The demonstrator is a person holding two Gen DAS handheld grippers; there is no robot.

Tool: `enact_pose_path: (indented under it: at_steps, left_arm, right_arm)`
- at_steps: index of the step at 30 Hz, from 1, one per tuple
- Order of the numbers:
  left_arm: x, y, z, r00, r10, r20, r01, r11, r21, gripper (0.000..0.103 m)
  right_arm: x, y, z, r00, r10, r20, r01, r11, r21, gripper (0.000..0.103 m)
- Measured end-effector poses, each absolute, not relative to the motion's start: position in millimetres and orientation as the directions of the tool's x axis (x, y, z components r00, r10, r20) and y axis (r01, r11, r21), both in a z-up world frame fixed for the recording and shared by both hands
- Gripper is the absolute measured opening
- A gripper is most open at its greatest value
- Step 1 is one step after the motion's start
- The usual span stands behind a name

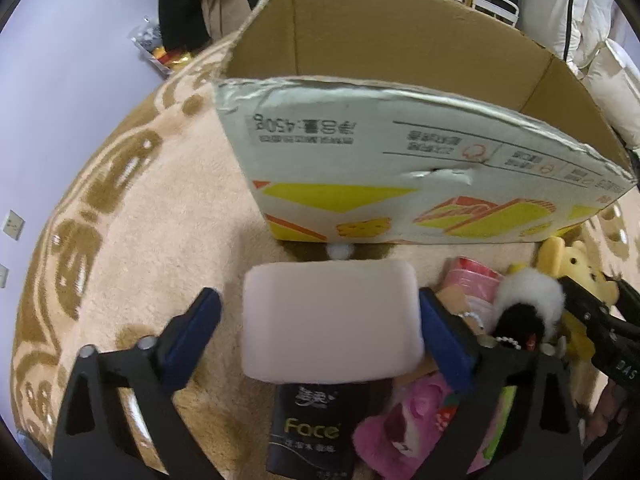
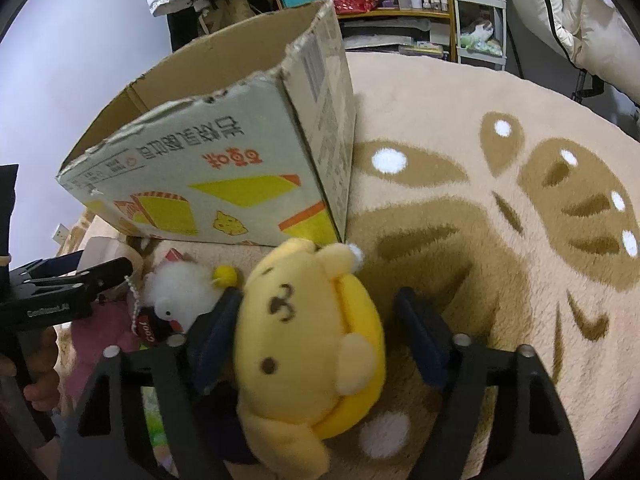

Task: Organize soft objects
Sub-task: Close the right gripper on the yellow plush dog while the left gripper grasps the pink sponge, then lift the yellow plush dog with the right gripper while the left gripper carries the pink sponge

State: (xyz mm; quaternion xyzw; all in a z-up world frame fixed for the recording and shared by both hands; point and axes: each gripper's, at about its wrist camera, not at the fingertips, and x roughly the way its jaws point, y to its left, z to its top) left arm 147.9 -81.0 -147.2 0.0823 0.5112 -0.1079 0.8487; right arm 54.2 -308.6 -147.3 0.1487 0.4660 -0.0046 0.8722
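Note:
My left gripper (image 1: pixel 320 316) is open around a pale pink sponge block (image 1: pixel 332 320); its right finger touches the block and the left finger stands apart. My right gripper (image 2: pixel 320 320) is open around a yellow dog plush (image 2: pixel 308 340) lying on the rug, with a gap on the right side. An open cardboard box (image 1: pixel 400 152) with yellow print stands just beyond both; it also shows in the right wrist view (image 2: pixel 224 184). A white fluffy plush (image 2: pixel 180 296) lies left of the yellow plush and shows in the left wrist view (image 1: pixel 528 296).
A black "Face" tissue pack (image 1: pixel 312 428), a pink plush (image 1: pixel 400 428) and a red-pink pack (image 1: pixel 472 280) lie by the left gripper. A beige rug (image 2: pixel 500 200) with brown pattern covers the floor. Shelves (image 2: pixel 400 0) and hanging coats stand behind.

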Motion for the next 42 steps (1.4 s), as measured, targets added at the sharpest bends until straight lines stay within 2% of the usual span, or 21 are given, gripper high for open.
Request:
enact_pose_path:
  at_steps: [1, 4, 7, 16, 25, 36, 42]
  left_arm:
    - [147, -82, -147, 0.446, -0.114, -0.888, 0.274, 0.962, 0.015, 0.078]
    - [144, -81, -147, 0.418, -0.159, -0.894, 0.277, 0.960, -0.042, 0.069]
    - [134, -83, -143, 0.451, -0.145, -0.880, 0.292, 0.956, -0.008, 0.064]
    - [90, -78, -119, 0.517, -0.128, -0.846, 0.284, 0.958, 0.029, 0.065]
    - [85, -59, -83, 0.601, -0.130, -0.789, 0.239, 0.971, 0.022, 0.059]
    - [65, -38, -18, 0.757, -0.133, -0.640, 0.218, 0.974, 0.055, 0.059]
    - [59, -41, 12, 0.824, -0.095, -0.559, 0.202, 0.970, 0.132, 0.059]
  right_arm:
    - [54, -307, -146, 0.569, 0.137, -0.811, 0.138, 0.956, 0.258, 0.068]
    - [53, -302, -142, 0.572, 0.128, -0.811, 0.120, 0.964, 0.237, 0.063]
    - [51, -303, -139, 0.574, 0.127, -0.809, 0.131, 0.961, 0.244, 0.060]
    - [29, -305, -115, 0.629, 0.092, -0.772, 0.145, 0.962, 0.233, 0.060]
    - [5, -295, -83, 0.708, 0.075, -0.702, 0.108, 0.971, 0.213, 0.060]
    - [-18, -291, -33, 0.819, 0.066, -0.570, 0.075, 0.973, 0.220, 0.060]
    - [-10, -287, -11, 0.847, 0.079, -0.526, 0.035, 0.979, 0.203, 0.060]
